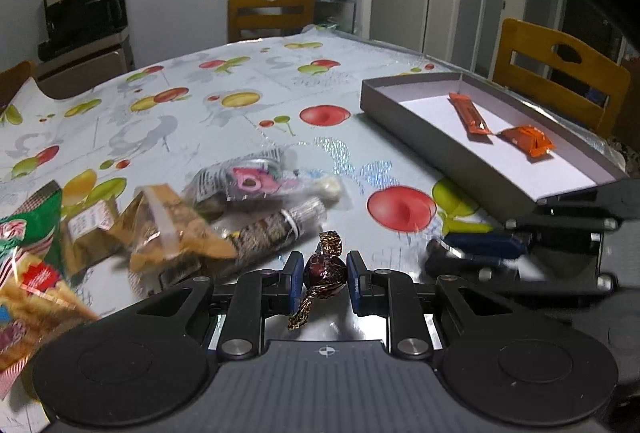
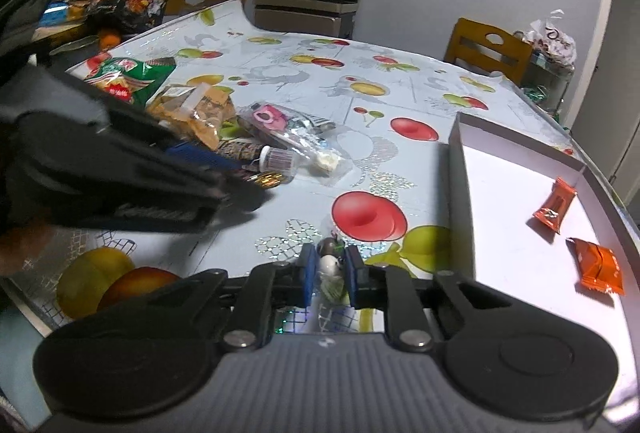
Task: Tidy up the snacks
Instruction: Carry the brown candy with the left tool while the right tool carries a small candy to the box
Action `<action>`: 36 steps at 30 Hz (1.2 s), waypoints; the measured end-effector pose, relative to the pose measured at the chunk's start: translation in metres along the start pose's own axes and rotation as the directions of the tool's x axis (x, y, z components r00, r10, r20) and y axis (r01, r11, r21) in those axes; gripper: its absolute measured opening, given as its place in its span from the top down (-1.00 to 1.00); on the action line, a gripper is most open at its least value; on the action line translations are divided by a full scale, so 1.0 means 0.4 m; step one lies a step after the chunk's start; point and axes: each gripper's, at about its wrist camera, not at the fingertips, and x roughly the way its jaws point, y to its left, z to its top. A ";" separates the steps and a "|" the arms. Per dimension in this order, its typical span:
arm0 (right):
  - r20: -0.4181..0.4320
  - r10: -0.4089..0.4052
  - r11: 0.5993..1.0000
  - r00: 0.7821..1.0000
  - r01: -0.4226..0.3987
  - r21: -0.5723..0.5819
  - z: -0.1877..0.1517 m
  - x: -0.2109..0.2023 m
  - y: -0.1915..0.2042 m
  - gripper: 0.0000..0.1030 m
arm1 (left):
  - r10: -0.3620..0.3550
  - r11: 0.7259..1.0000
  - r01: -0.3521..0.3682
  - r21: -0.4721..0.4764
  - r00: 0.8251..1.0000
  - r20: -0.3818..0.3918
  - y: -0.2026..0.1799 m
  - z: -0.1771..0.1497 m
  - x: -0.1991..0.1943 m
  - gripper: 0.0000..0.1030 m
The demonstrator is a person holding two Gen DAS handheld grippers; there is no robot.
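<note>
The left gripper [image 1: 324,275] pinches a dark foil-wrapped chocolate [image 1: 325,277] above the table [image 1: 240,137], while the right gripper [image 2: 331,271] clamps a small clear-wrapped candy [image 2: 332,273] just left of the gray box [image 2: 500,173].

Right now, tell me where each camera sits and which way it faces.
Left wrist: rides on the left gripper, looking forward over the fruit-print table; its fingers pinch a dark foil candy, and the right gripper shows blurred at right.
Right wrist: rides on the right gripper, facing across the same table; its fingers grip a small clear-wrapped sweet, and the left gripper shows blurred at left.
Shared: the grey box with two orange snacks, and the snack pile.
</note>
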 end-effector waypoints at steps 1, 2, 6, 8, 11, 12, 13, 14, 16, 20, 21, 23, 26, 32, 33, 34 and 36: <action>0.003 0.000 1.000 1.000 0.000 0.005 -0.001 -0.002 -0.002 0.73 | 0.000 1.000 0.000 0.002 1.000 -0.001 0.000 -0.006 -0.004 0.52; 0.009 -0.002 1.000 1.000 0.002 0.007 -0.002 -0.004 -0.004 0.73 | -0.001 1.000 0.001 0.004 1.000 -0.003 -0.001 -0.011 -0.008 0.52; 0.053 -0.002 1.000 0.999 0.002 0.004 0.000 -0.030 -0.009 0.74 | -0.009 1.000 0.009 0.013 1.000 0.011 -0.009 -0.012 -0.024 0.52; 0.066 -0.002 1.000 0.998 0.002 0.006 0.006 -0.043 -0.014 0.74 | -0.005 1.000 0.004 0.027 1.000 0.025 -0.018 -0.004 -0.031 0.52; 0.096 -0.006 1.000 0.995 0.004 0.014 0.016 -0.076 -0.031 0.74 | -0.012 0.999 0.010 0.052 0.998 0.054 -0.036 0.014 -0.043 0.52; 0.108 -0.010 1.000 0.994 0.008 0.018 0.018 -0.088 -0.040 0.74 | -0.019 0.998 0.015 0.062 0.998 0.064 -0.045 0.023 -0.047 0.52; 0.118 -0.018 1.000 0.993 0.015 0.025 0.021 -0.099 -0.050 0.74 | -0.023 0.997 0.018 0.073 0.997 0.073 -0.054 0.031 -0.048 0.52; 0.126 -0.027 0.999 0.992 0.023 0.034 0.023 -0.111 -0.063 0.74 | -0.027 0.996 0.021 0.081 0.996 0.081 -0.062 0.040 -0.049 0.52; 0.138 -0.048 0.997 0.989 0.040 0.060 0.025 -0.134 -0.089 0.74 | -0.043 0.995 0.034 0.096 0.994 0.096 -0.081 0.063 -0.047 0.52; 0.148 -0.102 0.990 0.984 0.086 0.112 0.016 -0.182 -0.150 0.74 | -0.098 0.989 0.085 0.117 0.988 0.116 -0.121 0.100 -0.042 0.52; 0.149 -0.116 0.987 0.982 0.097 0.125 0.011 -0.195 -0.167 0.74 | -0.114 0.987 0.099 0.125 0.986 0.121 -0.134 0.107 -0.040 0.52; 0.143 -0.141 0.982 0.980 0.121 0.146 -0.001 -0.216 -0.197 0.74 | -0.148 0.981 0.129 0.145 0.981 0.128 -0.164 0.117 -0.036 0.52; 0.129 -0.185 0.971 0.974 0.161 0.178 -0.025 -0.246 -0.244 0.74 | -0.199 0.969 0.175 0.173 0.972 0.129 -0.210 0.130 -0.027 0.52; 0.074 -0.241 0.943 0.968 0.216 0.255 -0.078 -0.271 -0.335 0.74 | -0.271 0.944 0.243 0.222 0.957 0.104 -0.299 0.148 0.011 0.52; 0.061 -0.251 0.937 0.966 0.227 0.266 -0.086 -0.273 -0.348 0.74 | -0.283 0.938 0.254 0.235 0.954 0.099 -0.317 0.149 0.019 0.52; 0.049 -0.261 0.930 0.964 0.238 0.279 -0.095 -0.276 -0.363 0.74 | -0.291 0.934 0.261 0.246 0.952 0.094 -0.330 0.150 0.027 0.52; 0.033 -0.271 0.921 0.962 0.249 0.299 -0.112 -0.280 -0.385 0.74 | -0.302 0.924 0.270 0.269 0.949 0.084 -0.360 0.150 0.042 0.52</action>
